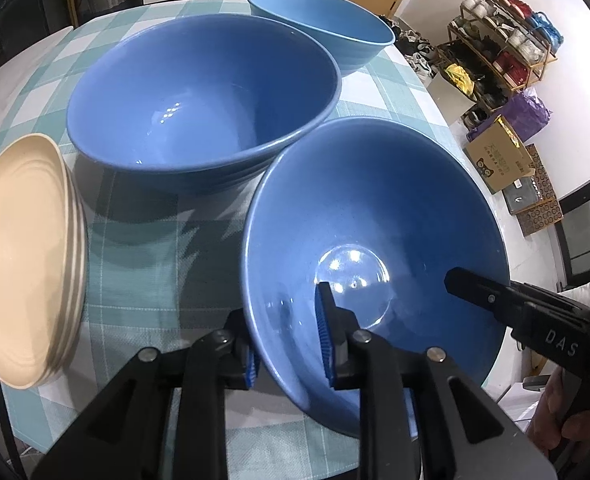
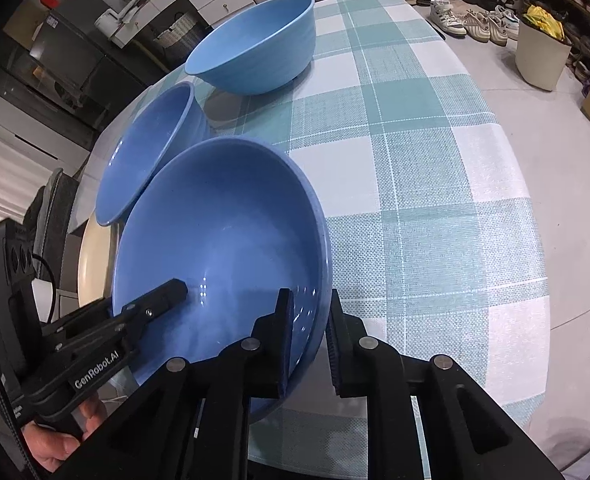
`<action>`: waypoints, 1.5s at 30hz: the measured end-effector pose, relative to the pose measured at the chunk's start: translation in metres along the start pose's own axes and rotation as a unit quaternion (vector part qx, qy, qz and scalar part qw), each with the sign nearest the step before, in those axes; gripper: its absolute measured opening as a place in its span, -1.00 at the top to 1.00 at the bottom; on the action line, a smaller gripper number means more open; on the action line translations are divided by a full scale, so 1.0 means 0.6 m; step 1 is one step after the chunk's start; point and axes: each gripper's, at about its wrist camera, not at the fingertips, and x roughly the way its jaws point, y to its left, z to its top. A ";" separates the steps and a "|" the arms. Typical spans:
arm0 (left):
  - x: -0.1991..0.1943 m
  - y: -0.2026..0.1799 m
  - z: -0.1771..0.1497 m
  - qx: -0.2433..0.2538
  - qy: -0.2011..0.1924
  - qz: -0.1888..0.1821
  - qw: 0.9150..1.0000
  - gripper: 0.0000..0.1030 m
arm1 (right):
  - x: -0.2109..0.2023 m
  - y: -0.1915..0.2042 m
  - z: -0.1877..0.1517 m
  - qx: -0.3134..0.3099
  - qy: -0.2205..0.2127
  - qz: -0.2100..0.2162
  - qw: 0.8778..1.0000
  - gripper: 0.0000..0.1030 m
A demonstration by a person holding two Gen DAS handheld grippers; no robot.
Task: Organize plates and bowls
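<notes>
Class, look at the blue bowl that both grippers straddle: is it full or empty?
Empty. The near bowl shows a bare, glossy blue inside with light glints on its bottom; only gripper fingers reach into it.

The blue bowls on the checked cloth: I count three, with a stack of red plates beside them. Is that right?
Not quite. There are three blue bowls, but the stack of plates is beige, not red. The left wrist view shows it plainly, at the left edge of the checked cloth.
</notes>
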 end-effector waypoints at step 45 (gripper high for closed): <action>-0.242 0.105 0.072 0.022 -0.305 0.129 0.943 -1.00 | -0.232 0.178 0.029 -0.129 -0.343 -0.030 0.930 -0.99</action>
